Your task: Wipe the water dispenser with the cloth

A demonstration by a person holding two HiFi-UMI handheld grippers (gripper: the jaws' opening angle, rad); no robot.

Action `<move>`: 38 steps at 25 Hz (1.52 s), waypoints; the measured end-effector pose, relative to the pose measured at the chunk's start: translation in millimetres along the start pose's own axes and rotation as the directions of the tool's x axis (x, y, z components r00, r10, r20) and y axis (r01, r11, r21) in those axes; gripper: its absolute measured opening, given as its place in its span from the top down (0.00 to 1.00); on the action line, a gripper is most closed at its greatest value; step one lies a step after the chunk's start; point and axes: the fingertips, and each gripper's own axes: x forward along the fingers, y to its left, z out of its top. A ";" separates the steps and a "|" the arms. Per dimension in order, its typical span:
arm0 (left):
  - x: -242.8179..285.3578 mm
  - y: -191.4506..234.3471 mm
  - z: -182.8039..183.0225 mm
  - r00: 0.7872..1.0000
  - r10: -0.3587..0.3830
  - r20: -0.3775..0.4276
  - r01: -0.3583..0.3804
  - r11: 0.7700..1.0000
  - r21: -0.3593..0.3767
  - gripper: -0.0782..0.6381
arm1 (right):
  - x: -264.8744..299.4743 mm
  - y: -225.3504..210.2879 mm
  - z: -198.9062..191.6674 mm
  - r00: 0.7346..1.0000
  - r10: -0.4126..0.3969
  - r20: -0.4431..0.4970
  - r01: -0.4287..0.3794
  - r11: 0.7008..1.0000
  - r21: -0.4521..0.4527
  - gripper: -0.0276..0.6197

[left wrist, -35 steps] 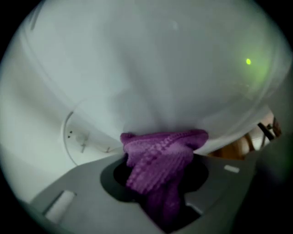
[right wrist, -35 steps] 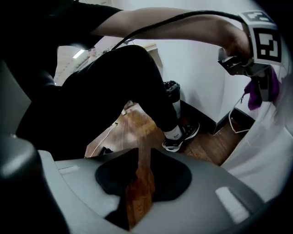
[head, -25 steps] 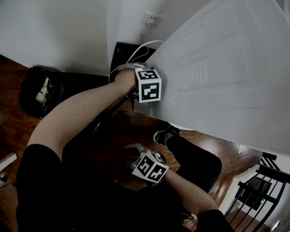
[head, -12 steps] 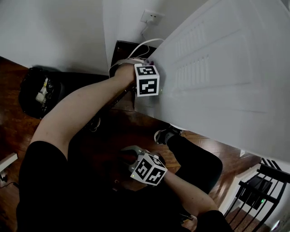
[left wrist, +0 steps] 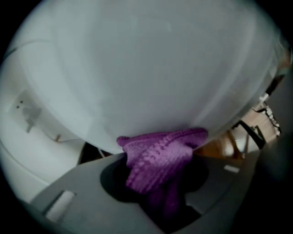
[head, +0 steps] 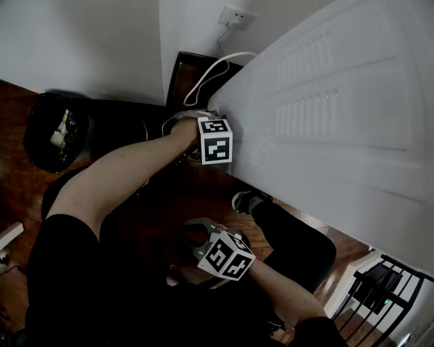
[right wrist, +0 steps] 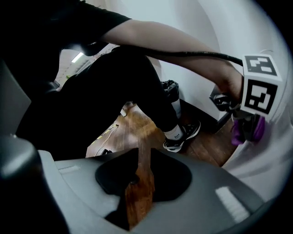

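Observation:
The white water dispenser point(head: 339, 115) fills the right of the head view, its vented panel toward me. My left gripper point(head: 218, 144) sits low against its near side, and its marker cube hides the jaws there. In the left gripper view, the left gripper point(left wrist: 158, 185) is shut on a purple knitted cloth point(left wrist: 158, 157), whose bunched end presses on the dispenser's white surface point(left wrist: 146, 68). The right gripper view shows the cloth point(right wrist: 249, 130) below the left cube. My right gripper point(head: 198, 236) hangs in front of my lap. The right gripper point(right wrist: 139, 183) has its jaws slightly apart, with only floor between them.
A black bin point(head: 54, 132) with rubbish stands at the left by the wall. A white cable point(head: 210, 74) runs from the wall socket point(head: 239, 15) down behind the dispenser. A black metal rack point(head: 380, 288) is at the bottom right. My shoe point(head: 247, 201) rests on the wooden floor point(head: 183, 196).
The left gripper has slid down the dispenser's side with the cloth in it. The right gripper has stayed where it was.

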 end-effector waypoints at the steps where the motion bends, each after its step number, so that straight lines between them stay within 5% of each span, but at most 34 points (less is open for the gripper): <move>1: 2.6 -29.2 -3.0 0.998 -0.055 -0.008 0.055 0.998 0.018 0.62 | 0.4 0.9 1.5 1.000 0.004 0.003 -0.004 1.000 -0.001 0.82; 4: 2.2 -103.3 -7.6 0.978 -0.208 0.010 0.208 0.978 0.036 0.62 | -0.1 3.9 7.5 1.000 0.012 0.016 -0.012 1.000 -0.005 0.82; 6: 0.9 -118.4 -11.0 0.970 -0.240 0.029 0.239 0.970 0.031 0.62 | -0.9 5.3 12.2 1.000 0.013 0.026 -0.012 1.000 -0.010 0.82; 11: -2.0 -4.2 -7.7 1.000 -0.002 0.028 0.002 1.000 0.017 0.62 | 2.6 0.7 5.6 1.000 -0.004 0.009 0.004 1.000 -0.008 0.82; 14: -23.5 90.5 5.9 0.984 0.177 0.027 -0.177 0.984 0.012 0.62 | 6.1 -4.2 -4.7 0.999 -0.020 -0.027 0.020 1.000 -0.008 0.82; 17: -37.3 131.2 16.9 0.970 0.240 0.045 -0.239 0.971 -0.029 0.62 | 5.7 -7.9 -3.9 0.999 -0.028 -0.025 0.028 1.000 -0.002 0.82; 20: -22.5 97.3 11.8 0.985 0.169 0.038 -0.169 0.986 -0.004 0.62 | 5.1 -8.5 0.1 1.000 -0.024 -0.015 0.024 1.000 0.002 0.82; 23: 6.0 -1.9 -6.9 0.999 -0.046 0.002 0.046 0.997 0.057 0.62 | 5.2 -6.4 1.4 1.000 -0.018 -0.019 0.018 1.000 -0.001 0.82; 26: 22.7 -100.1 -24.3 0.969 -0.246 -0.027 0.248 0.960 0.127 0.62 | 5.4 -6.7 0.3 1.000 -0.024 -0.018 0.024 1.000 0.008 0.82; 28: 26.6 -115.3 -25.8 0.963 -0.269 -0.012 0.267 0.951 0.155 0.62 | 4.9 -9.4 -1.7 0.999 -0.033 -0.015 0.033 0.999 0.024 0.82; 30: 30.3 -82.0 -21.9 0.981 -0.192 0.025 0.187 0.973 0.137 0.62 | 4.0 -11.7 -2.4 0.999 -0.035 -0.009 0.035 0.999 0.039 0.82; 33: 28.2 16.9 -15.3 0.997 0.027 0.071 -0.026 1.000 -0.010 0.62 | 1.9 -11.8 -5.0 1.000 -0.023 -0.007 0.023 0.998 0.062 0.82; 38: 36.3 128.5 -22.4 0.977 0.212 0.038 -0.203 0.965 -0.166 0.62 | 3.9 -16.0 -4.7 1.000 -0.017 0.004 0.016 0.996 0.083 0.82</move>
